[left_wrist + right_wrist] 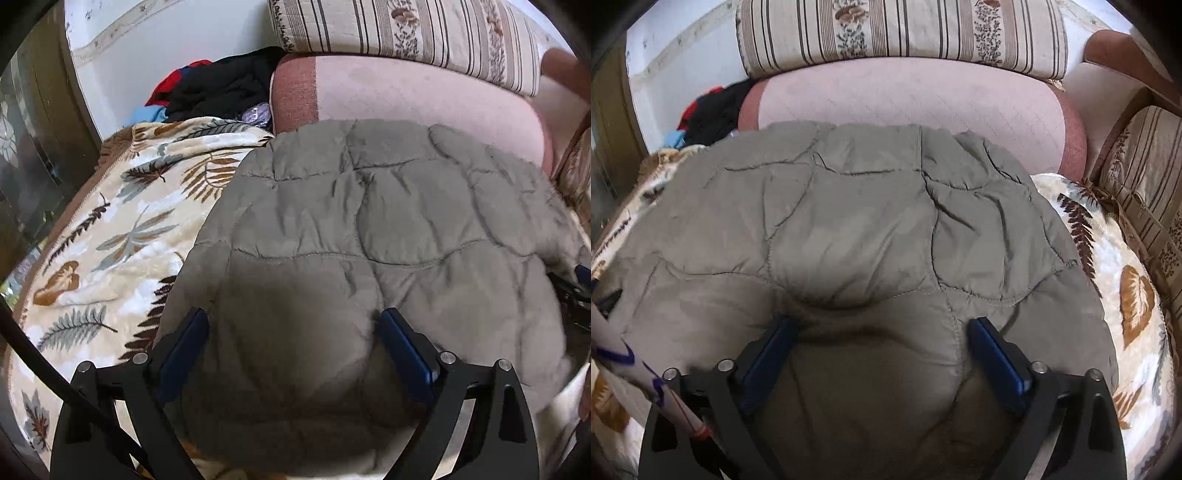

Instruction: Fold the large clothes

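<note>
Setting: leaf-print blanket spread over a bed or couch, with a pink cushion and a striped pillow behind the jacket.
Jacket: grey quilted jacket lies bunched on the blanket, its far edge against the pink cushion, a pile of dark clothes off its far left corner.
Step, as I judge it: a fold looks just laid; smooth it flat before the next grab, then take the near hem at both corners evenly.
Left gripper: released, jaws wide, hovering over the jacket's near left part, fabric bulging between the pads but not pinched.
Right gripper: released too, jaws wide over the jacket's near right part, nothing grasped.
</note>
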A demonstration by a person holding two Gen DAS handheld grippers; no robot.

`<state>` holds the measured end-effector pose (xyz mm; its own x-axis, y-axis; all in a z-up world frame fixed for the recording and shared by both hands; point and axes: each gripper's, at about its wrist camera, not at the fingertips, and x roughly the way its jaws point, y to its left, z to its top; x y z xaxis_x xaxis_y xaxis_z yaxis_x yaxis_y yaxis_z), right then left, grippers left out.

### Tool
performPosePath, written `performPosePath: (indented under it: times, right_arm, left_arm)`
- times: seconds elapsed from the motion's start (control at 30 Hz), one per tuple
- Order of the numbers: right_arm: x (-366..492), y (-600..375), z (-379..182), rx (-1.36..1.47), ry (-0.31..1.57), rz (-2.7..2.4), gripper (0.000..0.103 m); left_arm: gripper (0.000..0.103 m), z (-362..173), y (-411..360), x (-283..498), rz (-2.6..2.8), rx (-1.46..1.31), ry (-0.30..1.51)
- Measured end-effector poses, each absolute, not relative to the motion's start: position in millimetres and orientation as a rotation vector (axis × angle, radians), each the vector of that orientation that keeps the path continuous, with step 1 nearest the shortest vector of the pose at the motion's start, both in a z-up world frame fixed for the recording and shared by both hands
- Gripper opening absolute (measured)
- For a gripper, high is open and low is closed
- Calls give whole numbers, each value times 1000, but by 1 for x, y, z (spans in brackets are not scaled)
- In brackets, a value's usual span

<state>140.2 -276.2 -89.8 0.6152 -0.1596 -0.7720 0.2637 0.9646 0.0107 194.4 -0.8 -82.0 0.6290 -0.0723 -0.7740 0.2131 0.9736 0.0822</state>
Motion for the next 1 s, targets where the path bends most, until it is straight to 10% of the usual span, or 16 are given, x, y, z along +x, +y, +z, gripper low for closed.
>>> performPosePath:
  times: [1.0]
  right_arm:
    - [151,-211,-92,80,872,-171,102]
  left_arm:
    - [94,-53,16,125,-176,71,880]
